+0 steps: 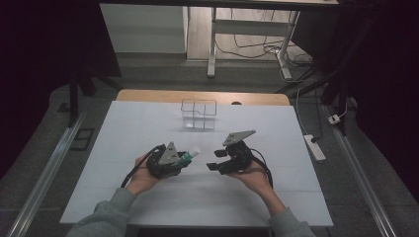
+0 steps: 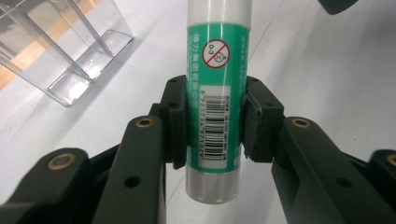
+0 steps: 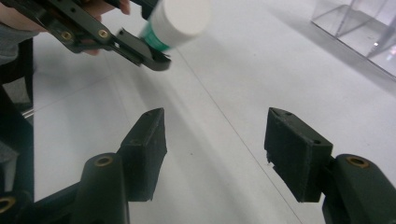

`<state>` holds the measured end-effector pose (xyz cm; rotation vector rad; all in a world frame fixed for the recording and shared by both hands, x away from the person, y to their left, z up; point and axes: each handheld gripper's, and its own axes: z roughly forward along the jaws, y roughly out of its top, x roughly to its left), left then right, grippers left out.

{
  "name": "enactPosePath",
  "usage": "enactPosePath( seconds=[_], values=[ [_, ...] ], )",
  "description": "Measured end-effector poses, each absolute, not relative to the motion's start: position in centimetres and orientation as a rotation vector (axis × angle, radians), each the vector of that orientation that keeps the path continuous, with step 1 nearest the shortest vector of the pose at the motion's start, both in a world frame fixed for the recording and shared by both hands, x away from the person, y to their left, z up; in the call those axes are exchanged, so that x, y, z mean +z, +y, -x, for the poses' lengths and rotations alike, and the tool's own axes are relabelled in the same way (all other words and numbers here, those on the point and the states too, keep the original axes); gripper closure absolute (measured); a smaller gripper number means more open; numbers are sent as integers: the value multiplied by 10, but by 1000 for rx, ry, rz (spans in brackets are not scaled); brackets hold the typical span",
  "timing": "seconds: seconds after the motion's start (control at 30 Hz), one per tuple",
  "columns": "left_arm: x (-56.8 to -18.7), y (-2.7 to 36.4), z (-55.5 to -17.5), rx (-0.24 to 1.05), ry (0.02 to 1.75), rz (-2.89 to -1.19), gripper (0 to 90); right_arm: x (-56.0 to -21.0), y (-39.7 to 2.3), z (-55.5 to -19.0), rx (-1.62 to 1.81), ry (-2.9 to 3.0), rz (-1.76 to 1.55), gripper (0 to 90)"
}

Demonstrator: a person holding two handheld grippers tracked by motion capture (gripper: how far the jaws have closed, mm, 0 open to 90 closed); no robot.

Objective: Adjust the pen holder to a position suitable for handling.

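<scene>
My left gripper (image 2: 212, 123) clamps the glue stick (image 2: 215, 88) low on its body above the table (image 1: 148, 128), my right gripper (image 3: 215, 144) gapes empty, so a jolt could tip it loose.

glossy plastic glue stick (image 2: 215, 93), clear acrylic organizer (image 1: 199, 114), matt white table (image 1: 148, 128)

Glue stick (image 2: 218, 93), green label: round red prohibition sign reading "0-3"; a column of white Chinese characters, too small to read; barcode below, digits partly legible, roughly "6 921734 971029".
</scene>
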<state>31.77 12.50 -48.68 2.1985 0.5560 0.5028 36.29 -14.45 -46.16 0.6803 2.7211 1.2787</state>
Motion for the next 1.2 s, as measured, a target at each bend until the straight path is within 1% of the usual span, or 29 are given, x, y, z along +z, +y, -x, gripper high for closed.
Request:
enactPosePath(
  seconds=[0.23,0.4,0.63,0.73,0.93,1.2],
  values=[
    [-485,137,-323,416,621,-2099,652,-463,-156,-364,1310,2677,-729,377],
    [-486,140,-325,387,637,-2070,652,-465,-162,-363,1320,2653,-741,380],
    [-486,140,-325,361,642,-2039,652,-465,-167,-363,1416,2594,-788,390],
    [-487,136,-324,347,641,-2025,652,-465,-165,-361,1477,2571,-803,390],
    [-489,126,-320,371,607,-2036,652,-464,-150,-353,1537,2555,-753,396],
    [-494,115,-318,364,586,-2059,651,-463,-139,-350,1636,2522,-744,409]
  ],
)
